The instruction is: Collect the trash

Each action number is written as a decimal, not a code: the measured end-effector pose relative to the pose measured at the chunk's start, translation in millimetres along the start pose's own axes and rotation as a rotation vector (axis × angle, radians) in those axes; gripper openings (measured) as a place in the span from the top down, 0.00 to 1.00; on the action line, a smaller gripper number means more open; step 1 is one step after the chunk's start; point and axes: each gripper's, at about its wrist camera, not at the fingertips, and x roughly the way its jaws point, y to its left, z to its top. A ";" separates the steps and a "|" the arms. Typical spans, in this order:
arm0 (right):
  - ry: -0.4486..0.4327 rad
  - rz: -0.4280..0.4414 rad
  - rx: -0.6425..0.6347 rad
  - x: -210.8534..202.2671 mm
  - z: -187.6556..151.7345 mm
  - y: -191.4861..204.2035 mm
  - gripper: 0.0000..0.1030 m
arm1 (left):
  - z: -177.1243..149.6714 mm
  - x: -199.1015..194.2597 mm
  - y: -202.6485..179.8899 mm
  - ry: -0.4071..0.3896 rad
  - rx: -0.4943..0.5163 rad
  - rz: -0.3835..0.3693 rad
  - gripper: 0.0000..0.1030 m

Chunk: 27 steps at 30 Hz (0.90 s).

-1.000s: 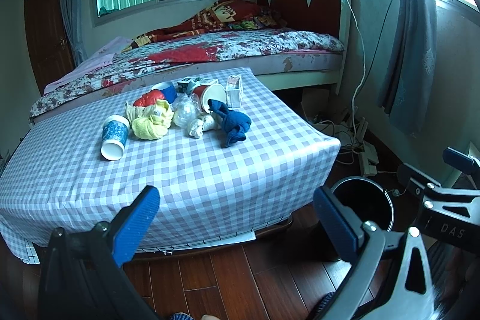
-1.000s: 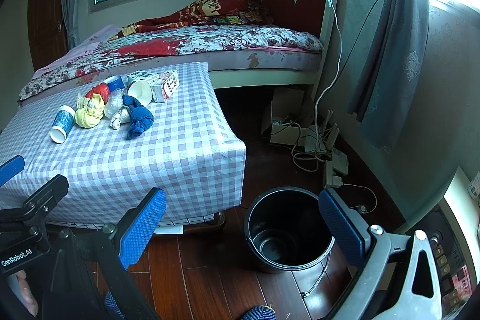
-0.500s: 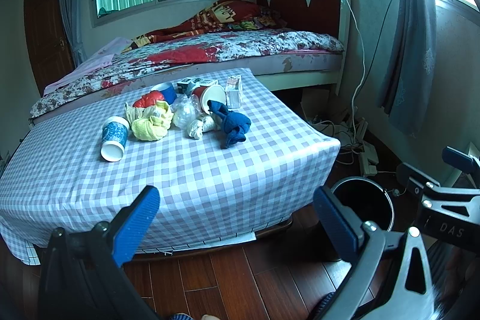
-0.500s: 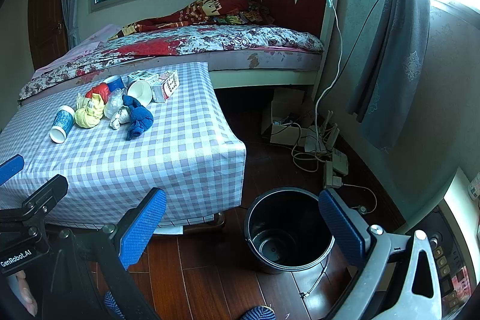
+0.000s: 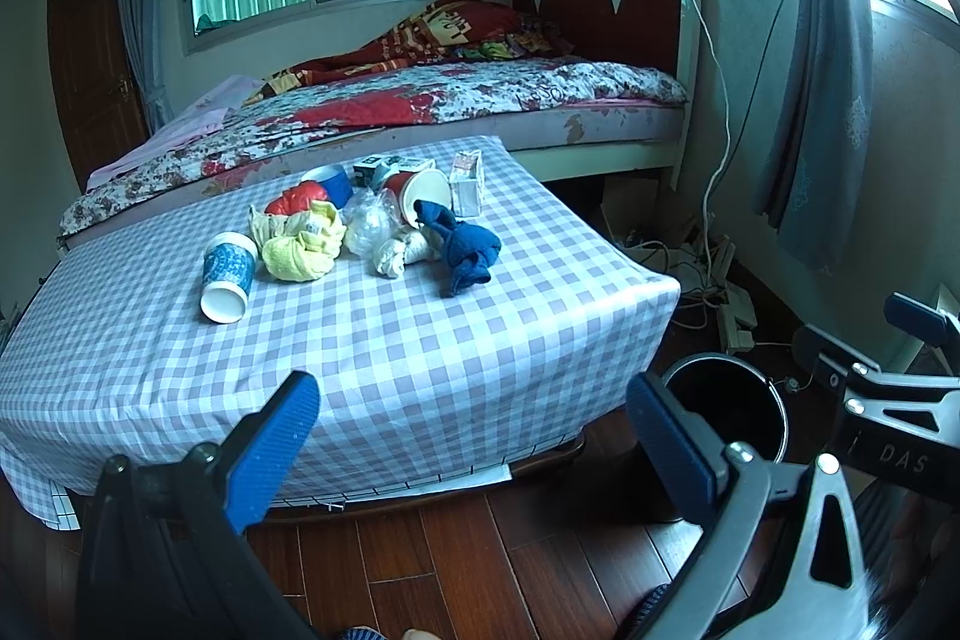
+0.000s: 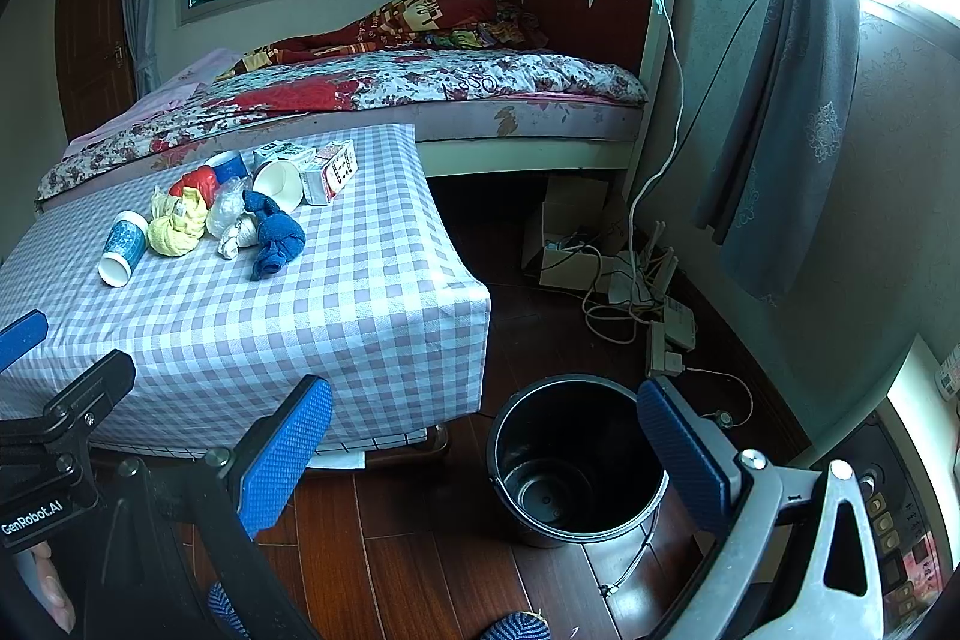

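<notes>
Trash sits heaped mid-table (image 5: 420, 340), well beyond both grippers: a blue patterned paper cup (image 5: 227, 276) on its side, crumpled yellow cloth (image 5: 300, 253), clear plastic (image 5: 369, 226), a knotted navy rag (image 5: 465, 250), a red-rimmed cup (image 5: 420, 190) and small cartons (image 5: 466, 174). The left gripper (image 5: 474, 436) and right gripper (image 6: 486, 445) hold blue ribbed pads spread wide, gripping nothing. A round black bin (image 6: 576, 460) stands on wood flooring beside the checked tablecloth.
</notes>
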 end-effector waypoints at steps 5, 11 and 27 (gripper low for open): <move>0.003 0.000 0.001 0.8 0.0 -0.6 0.01 | -0.1 0.0 0.1 0.000 -0.001 0.000 0.01; 0.004 0.000 0.001 1.1 -0.9 -0.7 0.01 | -0.6 -0.4 0.3 0.000 0.000 0.000 0.01; 0.051 0.048 -0.022 13.9 0.4 10.7 0.01 | -7.8 7.7 17.5 0.014 -0.023 0.024 0.01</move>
